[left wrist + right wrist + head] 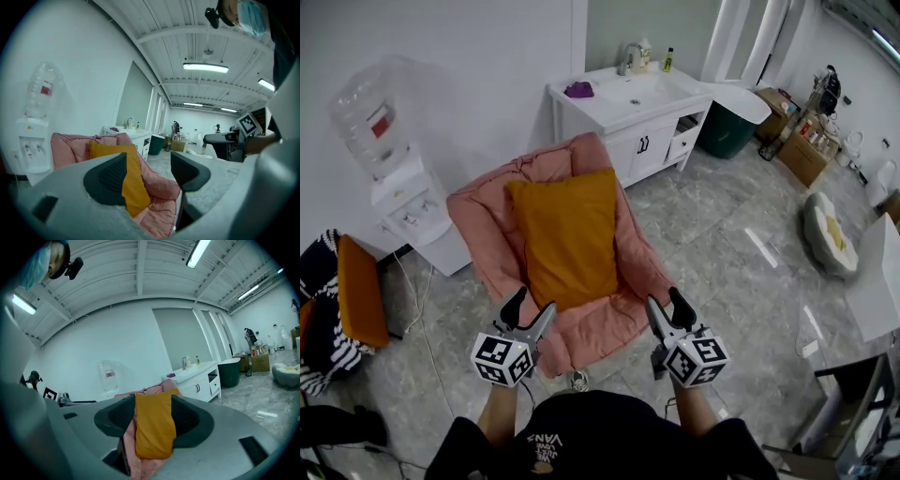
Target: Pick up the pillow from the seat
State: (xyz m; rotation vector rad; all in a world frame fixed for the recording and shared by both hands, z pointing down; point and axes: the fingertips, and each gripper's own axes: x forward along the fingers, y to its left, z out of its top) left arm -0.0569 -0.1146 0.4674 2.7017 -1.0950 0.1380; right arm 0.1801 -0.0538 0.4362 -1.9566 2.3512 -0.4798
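An orange pillow (567, 234) leans against the back of a pink padded seat (492, 230) in the middle of the head view. My left gripper (532, 305) hovers at the seat's front left edge, jaws open and empty. At the front right edge, my right gripper (666, 306) is open too, with nothing in it. Both stay short of the pillow. In the left gripper view the pillow (133, 178) shows between the open jaws of the left gripper (147, 171). The right gripper view frames the pillow (154, 425) between that gripper's (152, 416) spread fingers, some way off.
A water dispenser (403, 202) stands left of the seat against the wall. A white sink cabinet (628, 122) is behind it on the right, with a green bin (727, 131) beyond. An orange and striped chair (337, 300) sits at the far left. A pet bed (827, 234) lies on the grey tiled floor.
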